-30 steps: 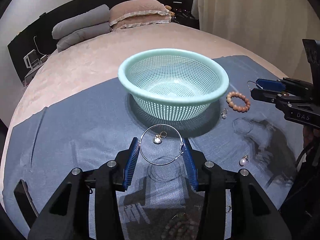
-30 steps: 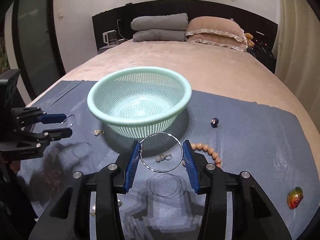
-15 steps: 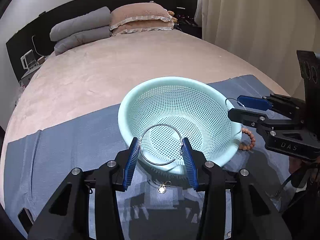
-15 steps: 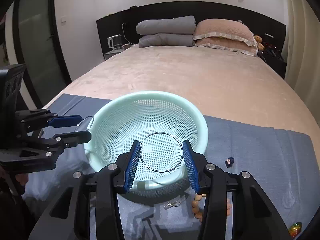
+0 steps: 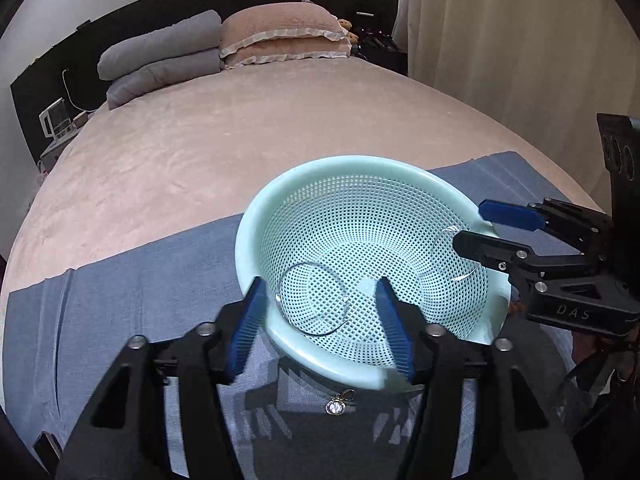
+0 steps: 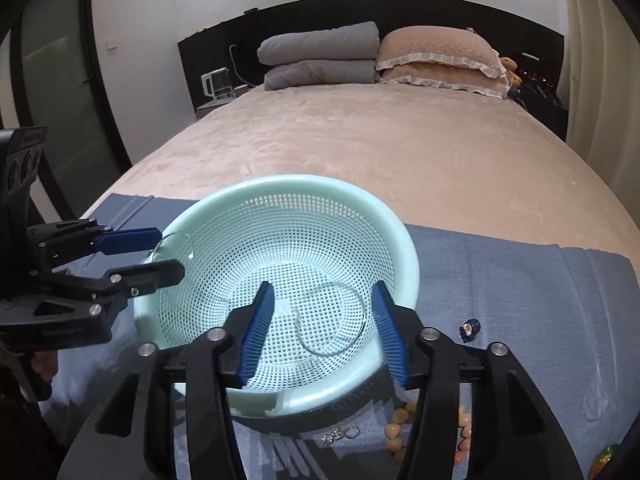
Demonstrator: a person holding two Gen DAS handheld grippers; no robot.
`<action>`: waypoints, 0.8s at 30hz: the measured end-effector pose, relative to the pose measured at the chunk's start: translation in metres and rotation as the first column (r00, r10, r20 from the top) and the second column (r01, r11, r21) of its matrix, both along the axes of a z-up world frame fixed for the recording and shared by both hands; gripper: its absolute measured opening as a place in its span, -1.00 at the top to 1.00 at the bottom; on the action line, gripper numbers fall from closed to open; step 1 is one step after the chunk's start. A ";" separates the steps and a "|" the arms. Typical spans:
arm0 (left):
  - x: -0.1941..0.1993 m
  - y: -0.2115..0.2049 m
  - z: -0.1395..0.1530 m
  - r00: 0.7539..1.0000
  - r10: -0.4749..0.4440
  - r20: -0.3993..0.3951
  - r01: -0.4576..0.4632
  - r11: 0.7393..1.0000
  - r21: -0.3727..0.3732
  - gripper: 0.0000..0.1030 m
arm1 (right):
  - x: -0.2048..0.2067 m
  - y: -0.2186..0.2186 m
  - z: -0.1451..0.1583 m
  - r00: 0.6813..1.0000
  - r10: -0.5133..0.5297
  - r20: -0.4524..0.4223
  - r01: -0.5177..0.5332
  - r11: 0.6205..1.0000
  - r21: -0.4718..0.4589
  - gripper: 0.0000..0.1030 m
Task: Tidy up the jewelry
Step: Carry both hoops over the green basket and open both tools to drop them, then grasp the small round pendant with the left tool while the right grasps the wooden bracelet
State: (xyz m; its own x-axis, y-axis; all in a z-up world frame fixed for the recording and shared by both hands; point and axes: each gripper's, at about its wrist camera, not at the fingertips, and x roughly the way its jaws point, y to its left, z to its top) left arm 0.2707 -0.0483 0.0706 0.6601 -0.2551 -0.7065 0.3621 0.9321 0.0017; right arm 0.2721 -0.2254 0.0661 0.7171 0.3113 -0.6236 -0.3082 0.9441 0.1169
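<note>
Both claws, the left gripper (image 5: 320, 320) and the right gripper (image 6: 322, 324), are opening over the basket (image 5: 256, 216), each with a thin hoop (image 5: 316, 300) loose between the jaws, touching neither pad. The hoops look light, stiff and slippery; I would pinch one across its wire rim.

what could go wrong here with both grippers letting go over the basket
Both grippers' jaws are opening. The left gripper hoop is blurred and near the basket front rim, so it might bounce out. The right gripper hoop falls inside too; the two thin hoops may tangle. The pendant by the basket could get knocked.
</note>
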 end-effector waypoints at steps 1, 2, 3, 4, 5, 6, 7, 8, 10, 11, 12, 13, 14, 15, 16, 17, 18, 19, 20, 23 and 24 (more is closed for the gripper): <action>-0.004 0.000 0.002 1.000 0.001 0.023 -0.001 1.000 0.012 -0.43 | -0.002 -0.001 0.002 1.000 0.002 0.014 -0.002 1.000 0.003 -0.37; -0.005 -0.002 0.005 0.999 -0.002 0.036 0.001 1.000 0.023 -0.43 | -0.003 -0.001 0.004 1.000 0.002 0.024 -0.002 1.000 -0.001 -0.48; -0.007 -0.002 0.008 0.999 0.000 0.042 -0.001 0.999 0.033 -0.44 | -0.004 -0.001 0.005 0.999 0.000 0.034 0.001 1.000 -0.008 -0.56; -0.007 -0.001 0.010 0.999 0.002 0.046 -0.004 0.999 0.034 -0.52 | -0.005 -0.002 0.006 0.999 -0.001 0.042 0.001 1.000 -0.010 -0.59; -0.009 0.000 0.013 0.998 0.006 0.055 -0.007 1.000 0.031 -0.60 | -0.006 -0.002 0.006 0.999 -0.003 0.047 0.003 1.000 -0.012 -0.65; -0.011 0.002 0.015 0.998 0.011 0.066 -0.012 1.000 0.025 -0.64 | -0.006 -0.004 0.007 0.999 -0.007 0.046 0.008 1.000 -0.017 -0.65; -0.013 0.004 0.017 0.997 0.014 0.072 -0.015 1.000 0.021 -0.71 | -0.006 -0.006 0.007 0.999 -0.014 0.040 0.015 1.000 -0.024 -0.66; -0.014 0.006 0.018 0.997 0.014 0.074 -0.015 1.000 0.018 -0.76 | -0.005 -0.009 0.007 0.999 -0.020 0.035 0.021 0.999 -0.029 -0.67; -0.017 0.010 0.019 0.997 0.013 0.076 -0.014 1.000 0.018 -0.85 | -0.005 -0.016 0.006 0.999 -0.037 0.029 0.038 0.999 -0.034 -0.68; -0.018 0.012 0.019 0.997 0.014 0.079 -0.016 1.000 0.019 -0.89 | -0.006 -0.020 0.006 0.998 -0.049 0.027 0.050 0.998 -0.034 -0.68; -0.019 0.014 0.019 0.997 0.019 0.081 -0.021 1.000 0.022 -0.89 | -0.007 -0.025 0.007 0.998 -0.063 0.027 0.064 0.997 -0.030 -0.68; -0.020 0.016 0.018 0.997 0.025 0.077 -0.027 0.999 0.022 -0.89 | -0.008 -0.030 0.007 0.997 -0.075 0.024 0.076 0.997 -0.027 -0.68; -0.021 0.018 0.016 0.997 0.025 0.070 -0.027 0.999 0.021 -0.89 | -0.009 -0.034 0.007 0.996 -0.083 0.018 0.083 0.996 -0.027 -0.69; -0.022 0.021 0.014 0.998 0.022 0.063 -0.023 1.000 0.019 -0.89 | -0.011 -0.039 0.007 0.996 -0.089 0.015 0.090 0.996 -0.029 -0.69; -0.023 0.024 0.012 0.998 0.019 0.055 -0.020 1.000 0.016 -0.89 | -0.013 -0.044 0.007 0.995 -0.097 0.015 0.097 0.995 -0.035 -0.69; -0.025 0.026 0.009 0.999 0.015 0.045 -0.015 1.000 0.012 -0.89 | -0.015 -0.050 0.006 0.994 -0.105 0.017 0.106 0.993 -0.043 -0.69; -0.027 0.028 0.005 0.999 0.003 0.032 -0.003 1.000 0.002 -0.89 | -0.018 -0.056 0.005 0.993 -0.117 0.022 0.118 0.992 -0.047 -0.69; -0.030 0.031 0.002 1.000 -0.010 0.023 0.010 1.000 -0.006 -0.89 | -0.022 -0.062 0.003 0.991 -0.129 0.025 0.130 0.990 -0.046 -0.69; -0.033 0.033 -0.001 1.000 -0.020 0.018 0.020 1.000 -0.010 -0.89 | -0.025 -0.068 0.001 0.990 -0.137 0.023 0.138 0.989 -0.044 -0.69; -0.040 0.042 -0.013 0.999 -0.033 0.010 0.033 0.999 -0.008 -0.89 | -0.033 -0.087 -0.009 0.988 -0.154 -0.007 0.154 0.988 -0.029 -0.69; -0.042 0.045 -0.017 0.999 -0.044 -0.004 0.044 0.999 -0.023 -0.89 | -0.035 -0.092 -0.013 0.988 -0.156 -0.022 0.155 0.987 -0.031 -0.69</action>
